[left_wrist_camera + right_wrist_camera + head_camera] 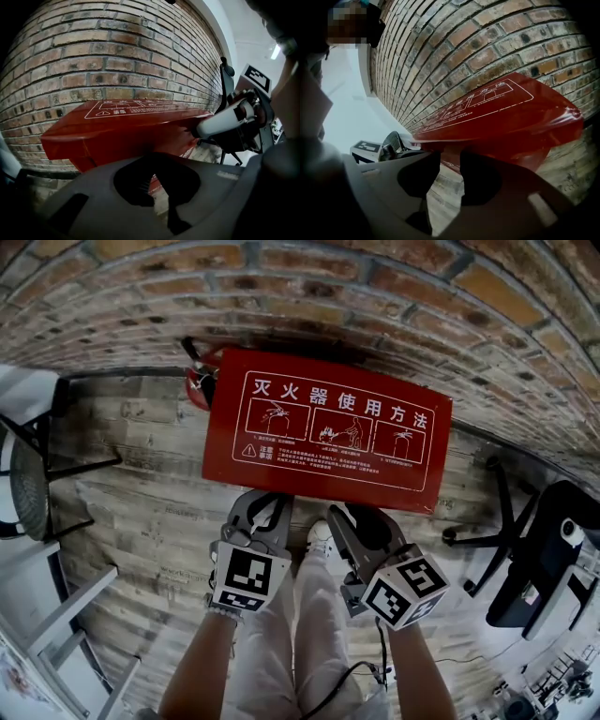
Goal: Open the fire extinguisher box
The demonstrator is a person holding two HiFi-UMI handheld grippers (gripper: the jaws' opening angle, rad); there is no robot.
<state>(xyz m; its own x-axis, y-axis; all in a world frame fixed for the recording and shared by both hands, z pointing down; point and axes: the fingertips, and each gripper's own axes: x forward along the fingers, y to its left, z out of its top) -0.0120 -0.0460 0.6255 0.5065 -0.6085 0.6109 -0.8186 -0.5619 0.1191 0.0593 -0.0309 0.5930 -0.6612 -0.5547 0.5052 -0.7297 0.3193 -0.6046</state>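
The person's 2 bare forearms reach forward over light trousers (309, 634), each hand carrying a gripper with a black-and-white marker cube at its back. A white shoe (321, 535) shows on the floor between the 2 tools. The left gripper (262, 502) points down and forward with its jaws a little apart; its own view shows only a strip of floor and the box's red front through the narrow gap, nothing clamped. The right gripper (364, 519) sits just beside it, jaws apart somewhat wider, and again only floor and the red front show between them. Both sets of tips lie at the near edge of the lid; whether they touch it cannot be told. The fire extinguisher box (328, 418), red with white Chinese lettering and 3 instruction drawings on its lid, stands on the pale plank floor (141, 502) directly ahead, its back against the brick wall (328, 296). A red item with a black handle (199, 381) pokes out behind the box's left corner. A black chair (28, 465) stands well off to the left and another chair (534, 559) to the right.
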